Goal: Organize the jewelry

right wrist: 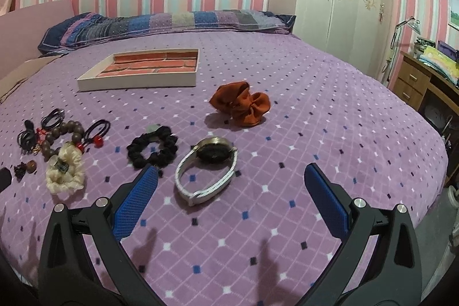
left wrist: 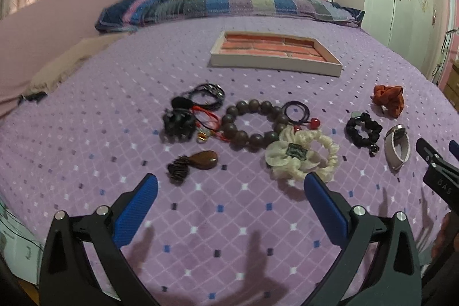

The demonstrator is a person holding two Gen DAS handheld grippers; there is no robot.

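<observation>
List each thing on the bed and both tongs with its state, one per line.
Left tongs: open, holding nothing.
Right tongs: open, holding nothing.
Tray: nothing in it.
Watch: strap looped, face up, on the bedspread.
Bead bracelet: lying flat.
Orange scrunchie: bunched up, apart from the rest.

Purple diamond-patterned bedspread (right wrist: 287,93), brick-red-lined tray (right wrist: 137,82), orange scrunchie (right wrist: 243,103), cream scrunchie (left wrist: 304,159).
</observation>
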